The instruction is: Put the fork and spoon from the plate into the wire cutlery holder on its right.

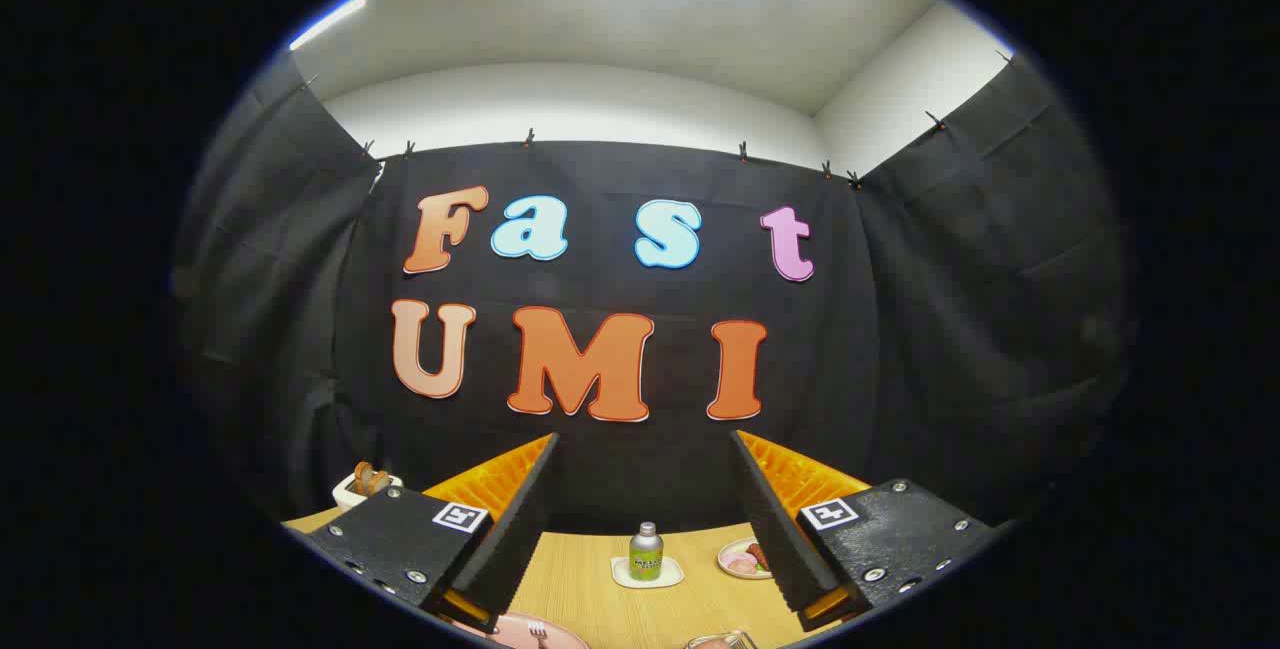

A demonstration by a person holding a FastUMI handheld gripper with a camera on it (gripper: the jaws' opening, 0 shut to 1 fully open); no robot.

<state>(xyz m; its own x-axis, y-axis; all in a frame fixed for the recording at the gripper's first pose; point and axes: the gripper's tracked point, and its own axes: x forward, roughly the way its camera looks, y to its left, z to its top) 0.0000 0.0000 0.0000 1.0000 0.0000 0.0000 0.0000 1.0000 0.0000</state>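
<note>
Since gripper (pixel 640 519) sits high and level, we see mostly booth wall; jaws spread wide, holding nothing. Plate (pixel 535 632) with fork (pixel 538 635) lies low between fingers, mostly cut off; spoon we cannot make out. Wire cutlery holder (pixel 722 641) just right of it, barely peeking. Bottle (pixel 646 551) on coaster stands beyond on tabletop (pixel 580 579).

Handheld gripper (pixel 643 489) with two wedge-shaped fingers (pixel 515 519), ribbed inner faces, flat housing blocks behind each, silver screws along the edges, a square black-and-white marker tag on each block
</note>
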